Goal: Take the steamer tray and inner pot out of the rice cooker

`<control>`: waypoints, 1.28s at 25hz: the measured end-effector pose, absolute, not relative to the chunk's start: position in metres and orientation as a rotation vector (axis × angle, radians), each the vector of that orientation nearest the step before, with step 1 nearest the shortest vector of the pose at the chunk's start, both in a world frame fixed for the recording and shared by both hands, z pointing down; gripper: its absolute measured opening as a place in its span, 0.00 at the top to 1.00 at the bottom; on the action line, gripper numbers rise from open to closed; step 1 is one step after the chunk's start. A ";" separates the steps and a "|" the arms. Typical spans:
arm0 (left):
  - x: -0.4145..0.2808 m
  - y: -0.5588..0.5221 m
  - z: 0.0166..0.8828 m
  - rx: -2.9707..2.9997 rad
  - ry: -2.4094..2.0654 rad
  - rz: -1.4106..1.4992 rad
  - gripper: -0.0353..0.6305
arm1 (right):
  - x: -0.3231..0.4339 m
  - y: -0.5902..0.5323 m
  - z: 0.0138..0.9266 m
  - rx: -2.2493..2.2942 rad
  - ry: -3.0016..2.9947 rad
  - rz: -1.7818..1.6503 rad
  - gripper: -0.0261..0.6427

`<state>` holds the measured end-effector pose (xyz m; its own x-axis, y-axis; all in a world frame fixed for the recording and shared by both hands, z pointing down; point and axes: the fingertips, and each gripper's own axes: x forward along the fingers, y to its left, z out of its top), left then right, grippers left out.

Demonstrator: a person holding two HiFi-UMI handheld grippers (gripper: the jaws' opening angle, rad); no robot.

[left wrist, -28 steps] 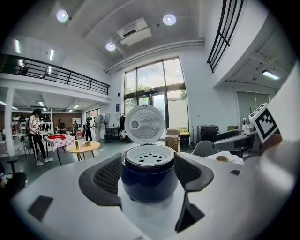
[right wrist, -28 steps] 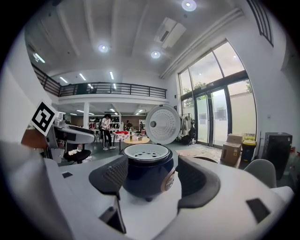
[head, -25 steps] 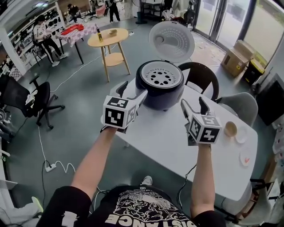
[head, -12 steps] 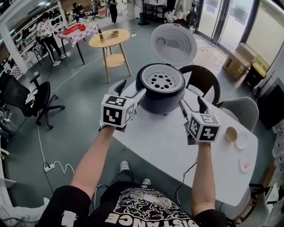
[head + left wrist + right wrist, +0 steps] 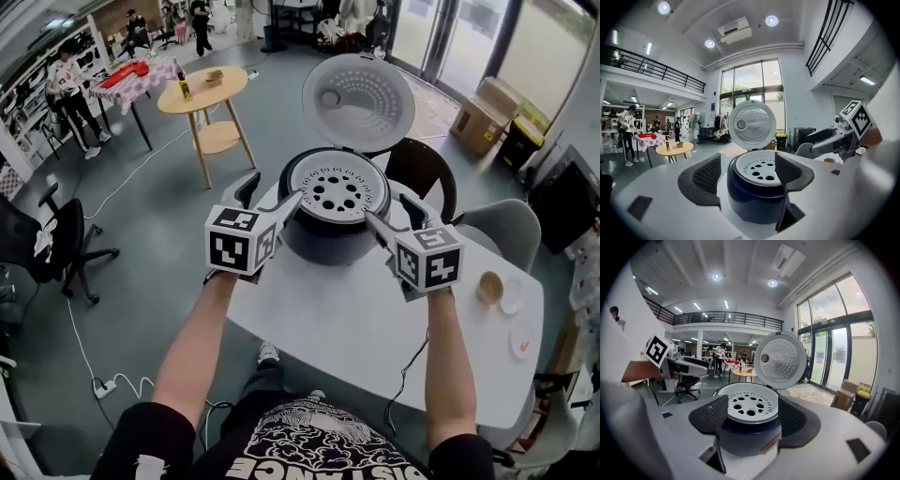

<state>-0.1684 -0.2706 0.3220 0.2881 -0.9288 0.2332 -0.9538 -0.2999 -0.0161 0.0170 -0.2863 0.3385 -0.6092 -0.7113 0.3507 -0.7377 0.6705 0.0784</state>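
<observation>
A dark rice cooker (image 5: pixel 330 220) stands on the white table (image 5: pixel 375 319) with its round lid (image 5: pixel 358 101) swung up at the back. A white steamer tray (image 5: pixel 336 192) with several holes sits in its top; the inner pot is hidden under it. My left gripper (image 5: pixel 267 194) is open at the cooker's left side and my right gripper (image 5: pixel 391 214) is open at its right side. In the left gripper view the cooker (image 5: pixel 754 187) and tray (image 5: pixel 758 170) lie between the spread jaws. The right gripper view shows the tray (image 5: pixel 749 407) close ahead between open jaws.
A small bowl (image 5: pixel 487 279) and white saucers (image 5: pixel 518 339) sit at the table's right end. Chairs (image 5: pixel 424 169) stand behind the table. A round wooden side table (image 5: pixel 204 94) is at the far left, with people beyond it.
Both grippers have moved forward and now flank the cooker, one at each side. The cooker sits closer in the head view.
</observation>
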 end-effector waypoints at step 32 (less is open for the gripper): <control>-0.226 -0.497 0.371 2.782 -1.075 0.387 0.42 | -0.130 -0.450 0.456 0.634 -1.919 0.332 0.43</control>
